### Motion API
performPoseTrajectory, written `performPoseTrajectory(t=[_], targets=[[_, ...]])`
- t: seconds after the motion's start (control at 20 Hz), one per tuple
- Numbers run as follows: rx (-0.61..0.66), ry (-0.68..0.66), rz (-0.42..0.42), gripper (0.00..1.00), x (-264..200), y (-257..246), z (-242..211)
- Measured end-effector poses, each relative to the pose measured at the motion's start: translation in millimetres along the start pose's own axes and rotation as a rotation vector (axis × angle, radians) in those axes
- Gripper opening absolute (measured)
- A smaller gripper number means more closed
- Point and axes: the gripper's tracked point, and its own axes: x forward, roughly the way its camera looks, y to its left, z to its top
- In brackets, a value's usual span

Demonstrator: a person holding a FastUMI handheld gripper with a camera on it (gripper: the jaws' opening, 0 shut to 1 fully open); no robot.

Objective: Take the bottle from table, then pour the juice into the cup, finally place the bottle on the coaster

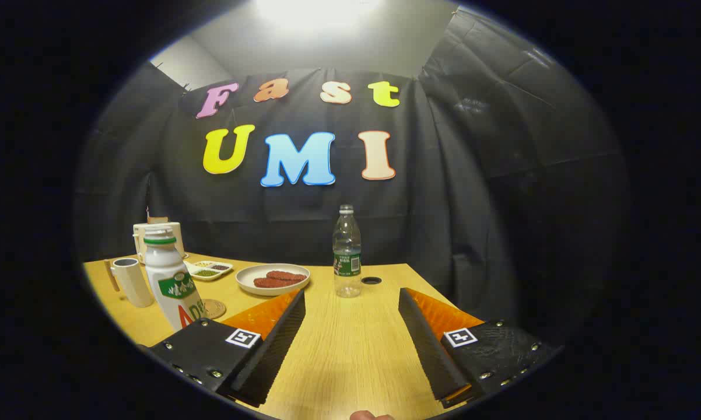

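Bottle [347,251], clear with a green label, upright near the far edge of the table [350,350], in line with the gap between the fingers and well beyond their tips. Gripper [351,291] spread wide, holding nothing, likely opened ready to slide around the bottle. White drink bottle [172,280] upright just beside the left finger. Cup [132,283] behind it and coaster [213,308] flat at its foot, probably grouped for pouring and set-down.
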Motion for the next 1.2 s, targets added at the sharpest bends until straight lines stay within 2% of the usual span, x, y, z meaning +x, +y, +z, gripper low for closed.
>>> performPoseTrajectory(t=[0.2,0.4,0.65,0.8,1.2], targets=[[0.017,0.056,-0.005,0.99,-13.3,16.1,20.8],[0.005,0.095,0.031,0.99,-31.7,46.5,36.1],[0.005,0.026,0.092,0.99,-64.0,92.3,68.9],[-0.017,0.026,0.146,0.99,-73.1,118.0,62.9],[-0.008,0.054,0.218,0.99,-66.1,172.6,35.9]])
